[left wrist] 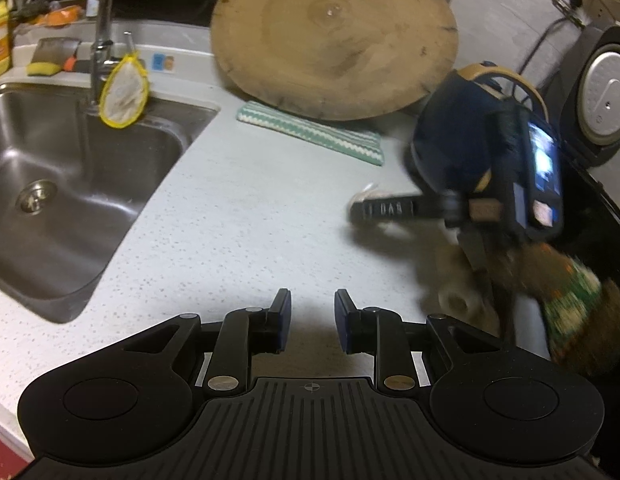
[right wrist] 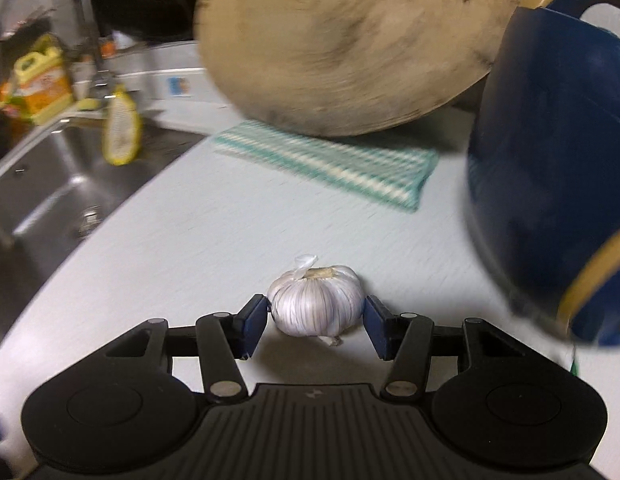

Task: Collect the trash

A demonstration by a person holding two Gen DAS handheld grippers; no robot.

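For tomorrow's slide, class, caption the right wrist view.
Right gripper brackets a garlic bulb on the counter, pads at its sides.

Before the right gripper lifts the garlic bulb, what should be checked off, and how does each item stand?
1. White garlic bulb centred between the right gripper fingers: ok.
2. Both pads pressing on the bulb: cannot tell; they sit at its sides, the contact is unclear.
3. Bulb resting on the pale speckled countertop: ok.
4. Blue pot with tan rim apart from the bulb: ok.
5. Left gripper open and holding nothing: ok.
6. Trash container in view: not ok, none visible.
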